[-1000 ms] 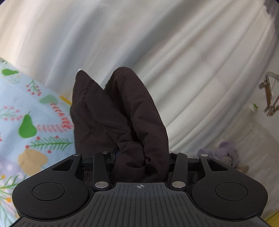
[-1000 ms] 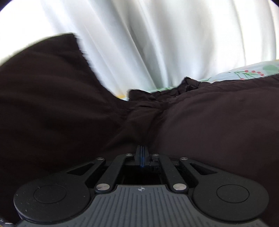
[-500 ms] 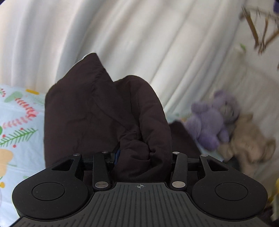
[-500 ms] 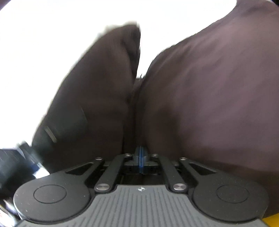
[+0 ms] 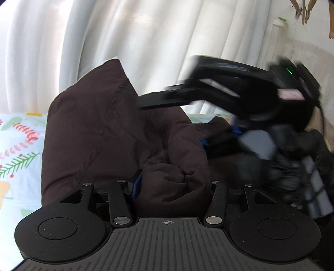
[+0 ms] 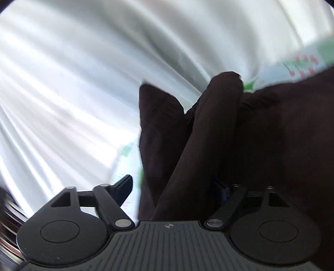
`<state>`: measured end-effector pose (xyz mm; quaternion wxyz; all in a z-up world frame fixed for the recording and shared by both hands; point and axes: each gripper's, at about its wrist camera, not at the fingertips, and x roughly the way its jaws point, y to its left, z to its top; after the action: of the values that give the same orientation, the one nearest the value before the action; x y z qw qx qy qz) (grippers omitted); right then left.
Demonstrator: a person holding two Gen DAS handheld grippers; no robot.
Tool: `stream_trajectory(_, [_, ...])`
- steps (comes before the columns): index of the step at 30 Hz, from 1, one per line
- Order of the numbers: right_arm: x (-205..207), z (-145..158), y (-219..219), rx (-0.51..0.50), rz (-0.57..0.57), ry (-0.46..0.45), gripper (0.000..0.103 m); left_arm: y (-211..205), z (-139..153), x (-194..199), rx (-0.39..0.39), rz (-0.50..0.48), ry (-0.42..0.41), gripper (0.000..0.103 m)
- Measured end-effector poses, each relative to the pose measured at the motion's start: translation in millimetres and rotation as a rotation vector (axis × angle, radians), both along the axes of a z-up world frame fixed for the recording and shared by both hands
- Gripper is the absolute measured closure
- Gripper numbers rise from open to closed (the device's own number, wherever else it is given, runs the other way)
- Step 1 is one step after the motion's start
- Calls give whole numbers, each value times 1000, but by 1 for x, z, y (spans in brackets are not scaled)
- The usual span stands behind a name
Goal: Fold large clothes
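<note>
A large dark brown garment [image 5: 108, 133] is held up over the bed. My left gripper [image 5: 173, 183] has its jaws wide apart with a thick bunch of the cloth between them; whether they press on it is hidden. In the right wrist view the same garment [image 6: 240, 146] drapes over my right gripper [image 6: 177, 187], whose jaws are spread; the left finger [image 6: 123, 187] stands bare and the right one is hidden under cloth. The right gripper also shows blurred in the left wrist view [image 5: 240, 91], above and right of the garment.
A light blue bedsheet [image 5: 18, 146] with pears and red sprigs lies to the left. White curtains [image 5: 146, 37] hang close behind. Wooden clothes pegs [image 5: 300, 10] hang on the wall at the upper right.
My right gripper was shut on the garment and now stands open, and it has swung toward the left gripper. The left gripper has turned left with its bunch of cloth.
</note>
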<state>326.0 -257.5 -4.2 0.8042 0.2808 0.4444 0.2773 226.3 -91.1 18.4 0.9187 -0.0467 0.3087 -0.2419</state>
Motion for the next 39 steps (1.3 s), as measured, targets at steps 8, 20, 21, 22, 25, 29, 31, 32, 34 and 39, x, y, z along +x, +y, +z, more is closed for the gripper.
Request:
stream_trajectory(8, [-2, 0, 16, -203, 8, -110, 81, 21, 18, -11, -62, -25, 53, 40])
stream_trajectory(20, [-11, 5, 20, -281, 27, -147, 82, 132, 34, 3, -359, 255, 129, 26])
stream_trajectory(21, [-11, 4, 16, -285, 27, -150, 81, 135, 28, 11, -360, 302, 146, 27])
stream_trajectory(22, [-12, 4, 17, -286, 28, -153, 81, 134, 22, 19, -343, 331, 164, 28])
stream_trajectory(25, [-15, 6, 14, -279, 22, -156, 81, 120, 0, 35, -301, 349, 240, 35])
stream_trajectory(29, [-16, -9, -1, -244, 9, -136, 79, 113, -12, 23, -292, 333, 223, 33])
stream_trajectory(31, [-15, -13, -3, -218, 1, -130, 79, 107, -5, 19, -232, 309, 207, 32])
stream_trajectory(32, [-15, -13, -4, -206, -3, -126, 78, 105, -1, 17, -217, 301, 208, 32])
stream_trajectory(34, [-18, -14, -13, -174, -6, -112, 78, 98, 4, 11, -189, 288, 209, 32])
stream_trajectory(39, [-1, -3, -21, -60, 10, 11, 51, 95, -6, 10, -163, 289, 208, 30])
